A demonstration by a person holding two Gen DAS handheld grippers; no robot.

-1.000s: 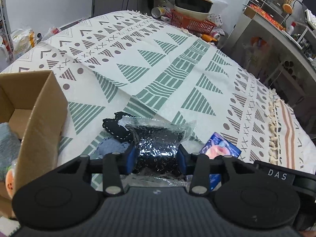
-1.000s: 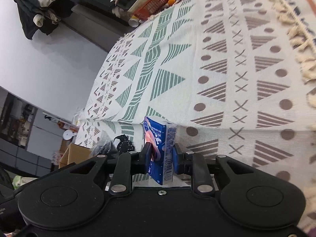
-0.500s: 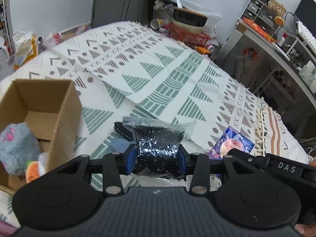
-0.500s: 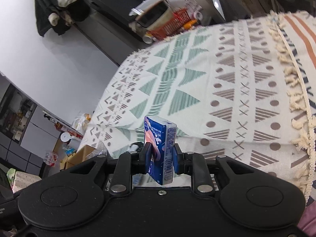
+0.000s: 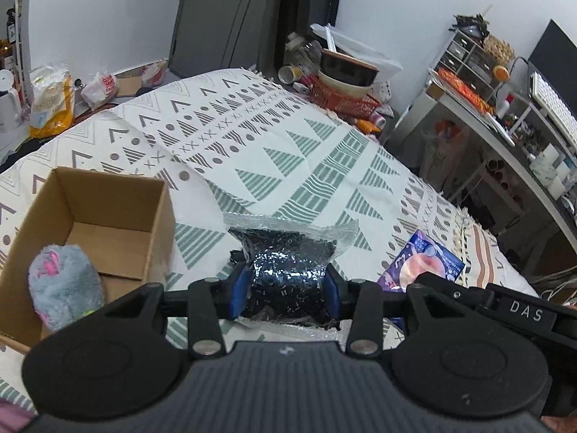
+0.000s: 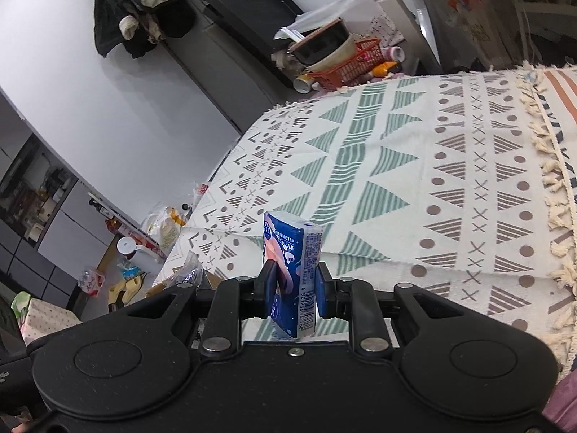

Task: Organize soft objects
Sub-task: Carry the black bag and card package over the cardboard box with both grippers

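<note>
My left gripper (image 5: 286, 290) is shut on a clear plastic bag of dark speckled fabric (image 5: 288, 270), held above the patterned bedspread (image 5: 288, 151). To its left stands an open cardboard box (image 5: 108, 216) with a grey and pink plush (image 5: 65, 288) inside. My right gripper (image 6: 293, 288) is shut on a blue tissue pack (image 6: 292, 267), held upright over the bedspread (image 6: 414, 180). The same tissue pack (image 5: 422, 263) shows at the right of the left wrist view, with the black body of the right gripper in front of it.
A red basket (image 5: 342, 99) stacked with bowls sits beyond the far end of the bed. A cluttered desk (image 5: 505, 122) runs along the right. Bags and bottles (image 5: 50, 101) lie on the floor at the left. The bedspread's tasselled edge (image 6: 551, 180) is at the right.
Both grippers have risen with their loads still gripped. In the left view the box has come further into sight, showing the plush inside. The right view has rolled toward level.
</note>
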